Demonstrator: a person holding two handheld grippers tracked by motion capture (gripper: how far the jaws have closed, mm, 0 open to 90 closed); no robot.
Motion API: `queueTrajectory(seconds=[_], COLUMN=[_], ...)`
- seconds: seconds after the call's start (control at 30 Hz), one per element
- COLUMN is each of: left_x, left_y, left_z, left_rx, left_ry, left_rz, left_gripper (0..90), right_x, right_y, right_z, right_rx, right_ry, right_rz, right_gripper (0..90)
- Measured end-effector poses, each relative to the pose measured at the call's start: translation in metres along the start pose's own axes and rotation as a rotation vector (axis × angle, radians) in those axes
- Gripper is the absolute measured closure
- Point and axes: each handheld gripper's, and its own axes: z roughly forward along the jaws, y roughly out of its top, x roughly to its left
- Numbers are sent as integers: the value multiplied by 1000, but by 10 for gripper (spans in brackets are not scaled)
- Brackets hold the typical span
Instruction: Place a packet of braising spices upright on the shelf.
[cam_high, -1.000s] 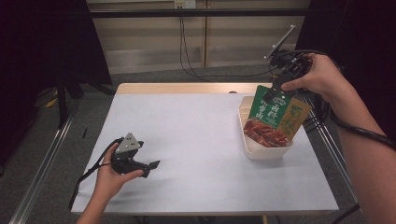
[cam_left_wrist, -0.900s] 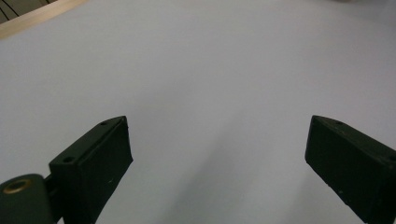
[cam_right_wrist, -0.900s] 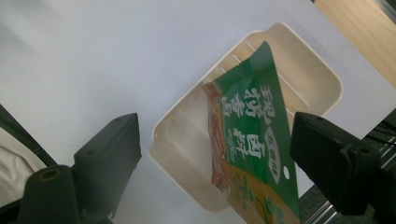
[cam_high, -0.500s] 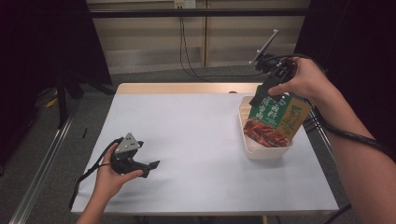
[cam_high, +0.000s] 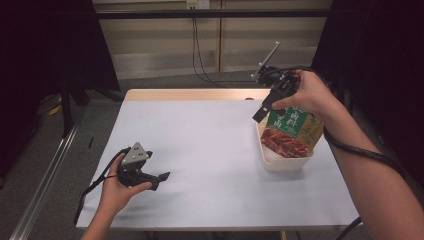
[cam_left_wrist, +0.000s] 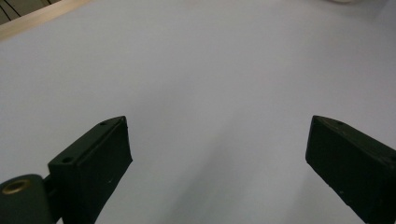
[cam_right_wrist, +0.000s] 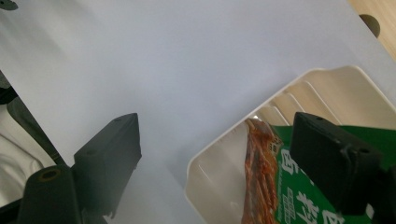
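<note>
Left gripper (cam_high: 161, 178) rests on table (cam_high: 200, 145), jaws wide, empty. Right gripper (cam_high: 262, 111) above tray (cam_high: 282, 161) holding green packet (cam_high: 292, 131), jaws wide, empty.

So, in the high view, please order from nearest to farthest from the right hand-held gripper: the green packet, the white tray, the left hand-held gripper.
1. Green packet: just beneath the right hand-held gripper.
2. White tray: under the packet, at the table's right.
3. Left hand-held gripper: far off, front left.
</note>
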Motion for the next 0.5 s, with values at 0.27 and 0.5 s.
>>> queueTrajectory(seconds=[0.27, 0.5], left_x=[0, 1], left_y=[0, 0], left_z=[-1, -1], left_rx=[6, 0], left_ry=[1, -5], left_rz=[1, -3], left_gripper=[65, 64], right_x=[10, 16], right_y=[2, 5], right_z=[20, 33], right_rx=[-3, 5], right_ry=[26, 27], right_rz=[-37, -57], right_gripper=[171, 172])
